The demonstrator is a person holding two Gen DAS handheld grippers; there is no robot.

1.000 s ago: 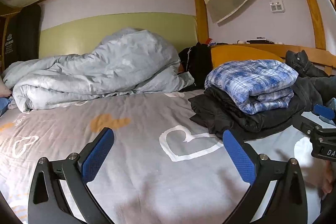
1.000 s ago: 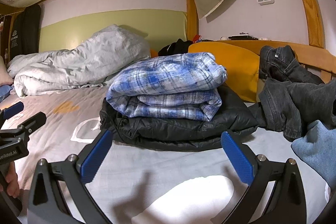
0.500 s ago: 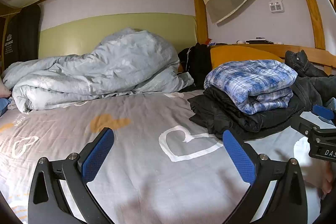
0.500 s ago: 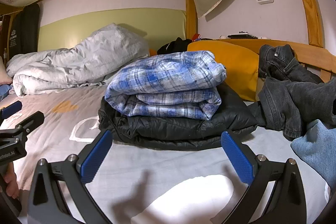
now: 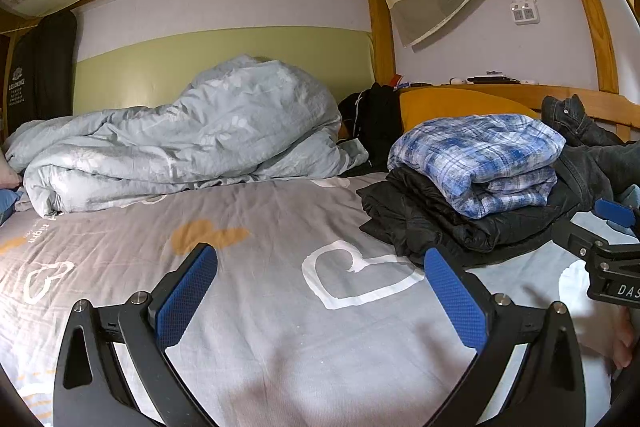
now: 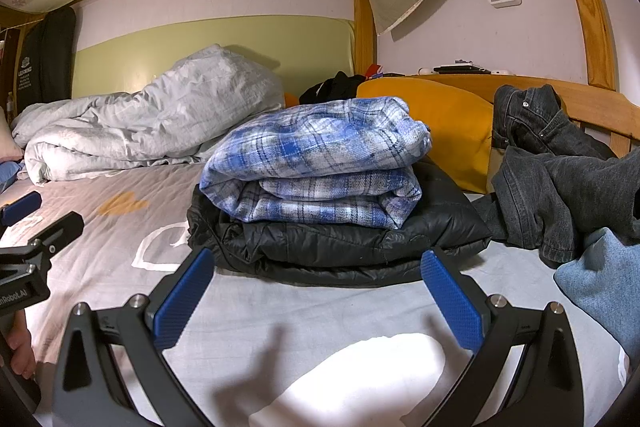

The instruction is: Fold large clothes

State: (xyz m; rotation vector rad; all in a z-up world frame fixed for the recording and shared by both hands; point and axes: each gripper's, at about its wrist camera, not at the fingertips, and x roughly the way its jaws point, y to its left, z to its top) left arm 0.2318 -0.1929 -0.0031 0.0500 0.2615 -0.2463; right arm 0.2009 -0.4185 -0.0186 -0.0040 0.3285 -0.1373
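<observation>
Jaws on my right gripper (image 6: pixel 316 297) stand wide apart, empty, just short of the folded blue plaid flannel shirt (image 6: pixel 320 171) stacked squarely on a folded black puffer jacket (image 6: pixel 340 243) on the grey heart-print bedsheet (image 6: pixel 120 239). My left gripper (image 5: pixel 320 295) also gapes empty over bare sheet. Only its view shows the stack from the side; only the right shows crumpled dark jeans (image 6: pixel 560 187) beside it.

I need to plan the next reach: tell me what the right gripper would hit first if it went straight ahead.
The right gripper, jaws open and empty, points at the folded stack. It would probably meet the black jacket first, at the bottom under the blue plaid shirt; only bare bed sheet lies between.
</observation>
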